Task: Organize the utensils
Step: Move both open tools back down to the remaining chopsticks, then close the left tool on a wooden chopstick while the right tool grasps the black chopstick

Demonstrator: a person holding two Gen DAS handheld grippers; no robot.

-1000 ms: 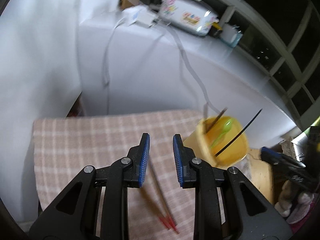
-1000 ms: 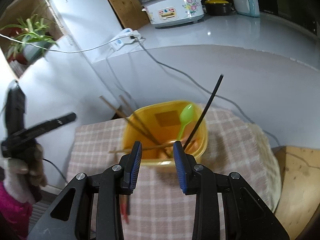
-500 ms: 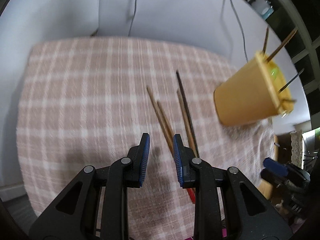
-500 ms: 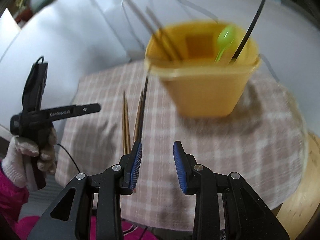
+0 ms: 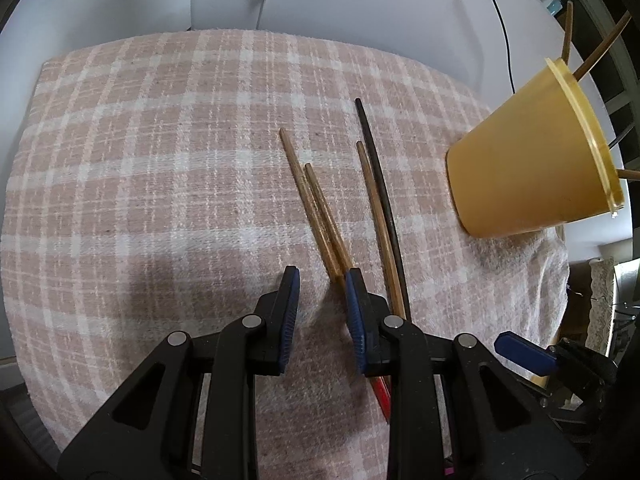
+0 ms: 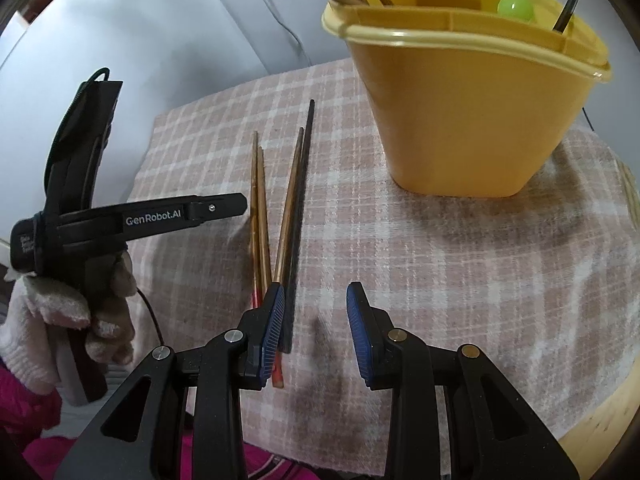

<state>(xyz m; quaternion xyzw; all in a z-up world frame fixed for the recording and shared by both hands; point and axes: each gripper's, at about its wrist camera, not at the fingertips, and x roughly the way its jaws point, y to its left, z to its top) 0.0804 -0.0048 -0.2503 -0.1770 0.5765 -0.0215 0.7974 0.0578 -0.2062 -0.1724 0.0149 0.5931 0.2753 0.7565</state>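
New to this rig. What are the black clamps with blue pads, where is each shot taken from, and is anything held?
No robot arm here: a person holds a two-finger gripper in each hand, each with a fisheye camera looking along its fingers. One picture is from the left gripper, the other from the right gripper; the right view also shows the left tool in a gloved hand. On the checked cloth lie four chopsticks: three brown chopsticks and a black chopstick. A yellow tub holds more chopsticks and a green spoon. Both grippers are open above the cloth; nothing is held.
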